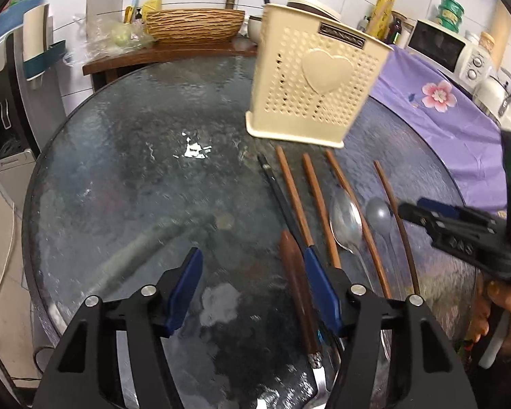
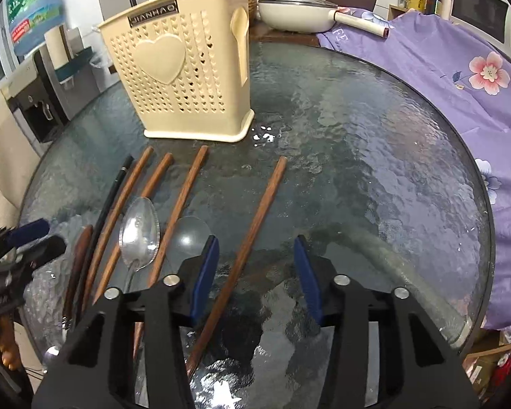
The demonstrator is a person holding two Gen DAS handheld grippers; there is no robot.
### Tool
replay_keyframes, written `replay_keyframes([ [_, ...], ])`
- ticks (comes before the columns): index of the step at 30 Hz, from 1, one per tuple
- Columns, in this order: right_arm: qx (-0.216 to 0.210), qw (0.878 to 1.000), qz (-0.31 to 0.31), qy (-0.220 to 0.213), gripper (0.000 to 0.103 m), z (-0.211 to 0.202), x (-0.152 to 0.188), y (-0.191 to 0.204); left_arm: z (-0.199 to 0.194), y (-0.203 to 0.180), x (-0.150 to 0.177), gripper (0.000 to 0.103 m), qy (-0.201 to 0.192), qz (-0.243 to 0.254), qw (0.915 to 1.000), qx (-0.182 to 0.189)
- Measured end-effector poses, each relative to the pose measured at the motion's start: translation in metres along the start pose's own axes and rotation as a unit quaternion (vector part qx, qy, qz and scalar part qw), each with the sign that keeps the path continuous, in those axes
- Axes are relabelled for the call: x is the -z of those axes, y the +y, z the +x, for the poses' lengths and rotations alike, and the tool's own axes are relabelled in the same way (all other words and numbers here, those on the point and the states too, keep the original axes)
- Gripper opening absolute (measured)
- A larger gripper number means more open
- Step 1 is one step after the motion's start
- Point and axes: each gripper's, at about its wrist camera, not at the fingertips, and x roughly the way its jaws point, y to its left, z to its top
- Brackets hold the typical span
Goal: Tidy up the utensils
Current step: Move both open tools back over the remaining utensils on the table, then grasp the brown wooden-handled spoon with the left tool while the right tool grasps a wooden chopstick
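Note:
A cream perforated utensil holder (image 1: pixel 316 85) (image 2: pixel 180 78) with a heart stands upright on the round glass table (image 1: pixel 136 170) (image 2: pixel 374 143). In front of it lie several wooden chopsticks, a black chopstick (image 1: pixel 279 197) (image 2: pixel 112 191), a metal spoon (image 1: pixel 345 221) (image 2: pixel 139 235), a greyer spoon (image 1: pixel 378 211) (image 2: pixel 190 235) and a brown-handled utensil (image 1: pixel 294 272) (image 2: pixel 80 255). My left gripper (image 1: pixel 252 252) is open low over the table, and the brown handle lies between its fingers, close to the right pad. My right gripper (image 2: pixel 255 242) is open astride the rightmost wooden chopstick (image 2: pixel 255 231); the pads do not touch it.
A purple flowered cloth (image 2: pixel 443 78) (image 1: pixel 443 109) covers the counter to the right, with a microwave (image 1: pixel 443 47) behind it. A wicker basket (image 1: pixel 194 25), a white lidded pan (image 2: pixel 296 10) and a water dispenser (image 1: pixel 3 102) stand beyond the table's far edge.

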Motion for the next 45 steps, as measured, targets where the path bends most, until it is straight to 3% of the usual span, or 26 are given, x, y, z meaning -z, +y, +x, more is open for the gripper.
replay_keyframes([
  [13,0.021,1.0,0.001,0.02,0.024,0.021,-0.015,0.008,0.006,-0.014,0.014,0.046,0.024,0.019,0.9995,0.008],
  [21,0.019,1.0,0.003,0.021,0.022,0.023,-0.017,0.004,0.006,-0.016,0.015,0.034,0.029,0.019,0.9993,0.008],
  [31,0.026,0.999,0.007,0.022,0.021,0.03,-0.027,-0.001,0.013,-0.026,0.011,0.032,0.031,0.044,0.9985,-0.013],
  [36,0.024,0.999,0.015,0.024,0.021,0.035,-0.035,-0.002,0.019,-0.029,0.003,0.023,0.036,0.055,0.9976,-0.019],
  [45,0.036,0.999,0.019,0.02,0.011,0.042,-0.045,0.003,0.024,-0.031,-0.001,0.018,0.034,0.047,0.9981,-0.018],
])
